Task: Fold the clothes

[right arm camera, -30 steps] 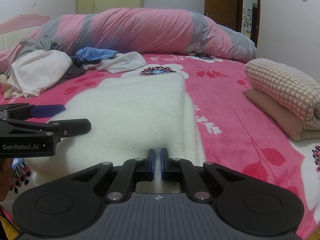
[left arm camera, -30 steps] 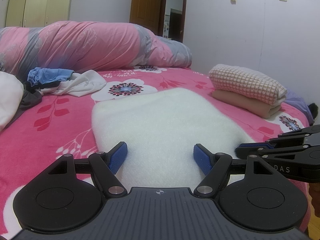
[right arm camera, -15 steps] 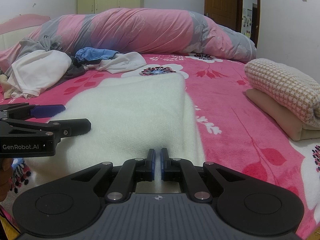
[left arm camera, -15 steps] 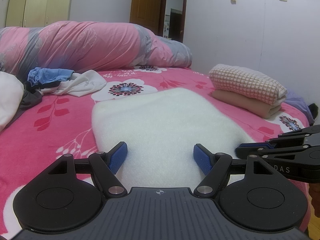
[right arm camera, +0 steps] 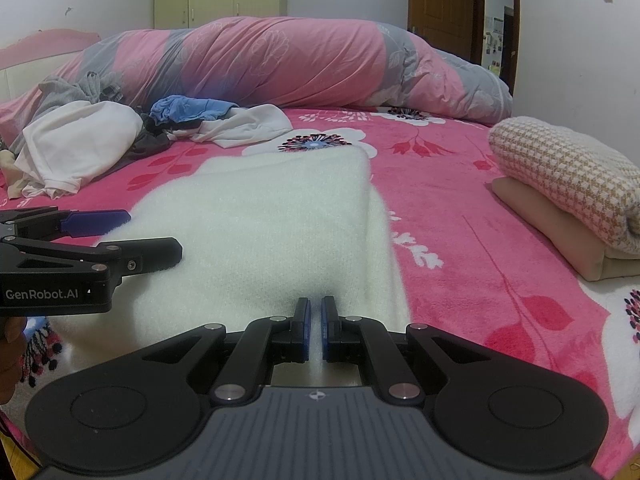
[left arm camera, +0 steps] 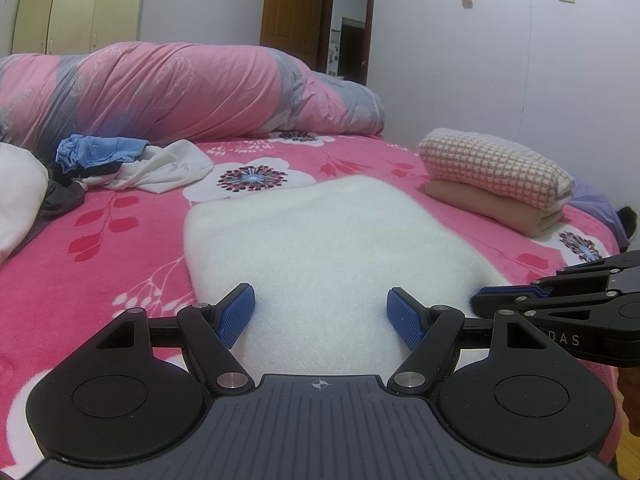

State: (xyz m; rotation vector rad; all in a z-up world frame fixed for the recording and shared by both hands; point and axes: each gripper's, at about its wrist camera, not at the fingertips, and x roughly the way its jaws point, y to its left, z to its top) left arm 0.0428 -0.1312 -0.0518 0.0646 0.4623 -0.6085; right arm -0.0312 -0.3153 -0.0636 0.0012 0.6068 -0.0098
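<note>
A white fleecy garment (left arm camera: 320, 248) lies spread flat on the pink floral bedspread (left arm camera: 100, 240), directly ahead of and beneath both grippers. Its near edge runs under the left gripper (left arm camera: 321, 312), whose blue-padded fingers stand wide apart above the fabric with nothing between them. The right gripper (right arm camera: 315, 322) sits at the garment's near right corner; its fingers are drawn almost together with only a narrow slit between the pads, and white fabric shows in that slit, so it appears to be pinching the garment's edge. Each gripper shows at the side of the other's view.

Ahead and to the right of the right gripper, near the wall, a checked folded cloth (right arm camera: 568, 176) rests on a folded beige cloth (right arm camera: 552, 232). Ahead and to the left lies a loose heap of unfolded clothes (right arm camera: 120, 140), white, blue and dark. Beyond everything, a rolled pink and grey quilt (left arm camera: 180, 88) stretches across the far end of the bed.
</note>
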